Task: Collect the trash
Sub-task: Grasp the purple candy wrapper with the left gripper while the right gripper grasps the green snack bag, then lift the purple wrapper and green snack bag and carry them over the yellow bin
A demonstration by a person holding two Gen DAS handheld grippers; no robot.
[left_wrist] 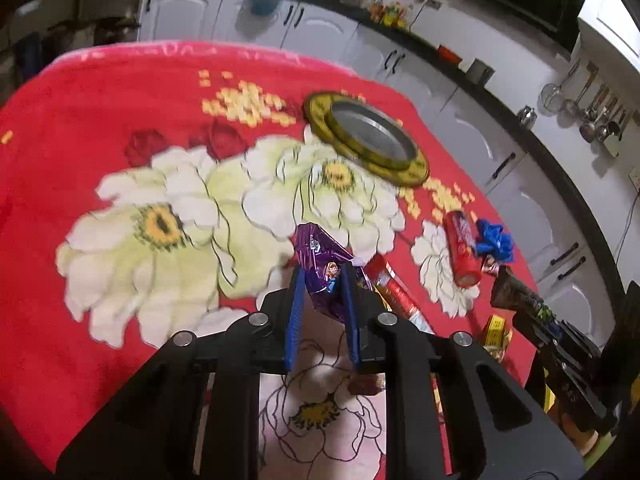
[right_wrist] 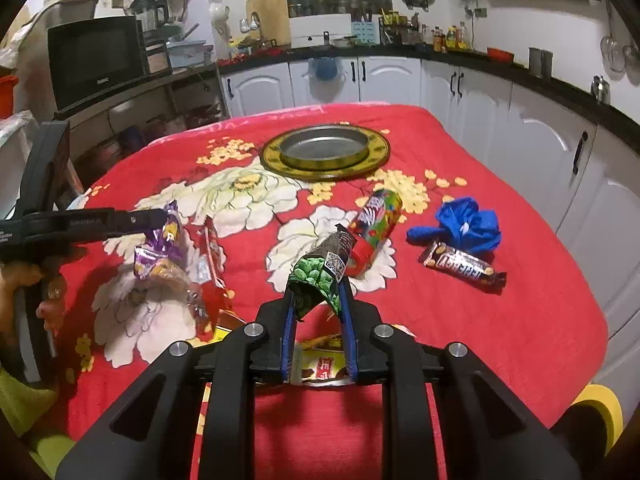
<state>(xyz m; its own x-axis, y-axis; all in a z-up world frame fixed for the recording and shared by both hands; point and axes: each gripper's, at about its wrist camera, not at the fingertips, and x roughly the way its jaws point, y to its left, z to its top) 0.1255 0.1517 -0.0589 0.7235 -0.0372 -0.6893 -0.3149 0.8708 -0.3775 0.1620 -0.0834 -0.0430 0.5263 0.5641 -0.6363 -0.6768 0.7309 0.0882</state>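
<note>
A purple wrapper was pinched between the fingers of the left gripper, lifted just above the red floral bench; its lower end was hidden behind the fingers. The right gripper clamped a green-and-black wrapper, with another packet half hidden beneath it. Near the bench's right edge lay a red tube, a blue cloth and a chocolate bar. The round tray sat further back, open cloth around it.

The chocolate bar wrapper reads "Snickers", seen upside down.
</note>
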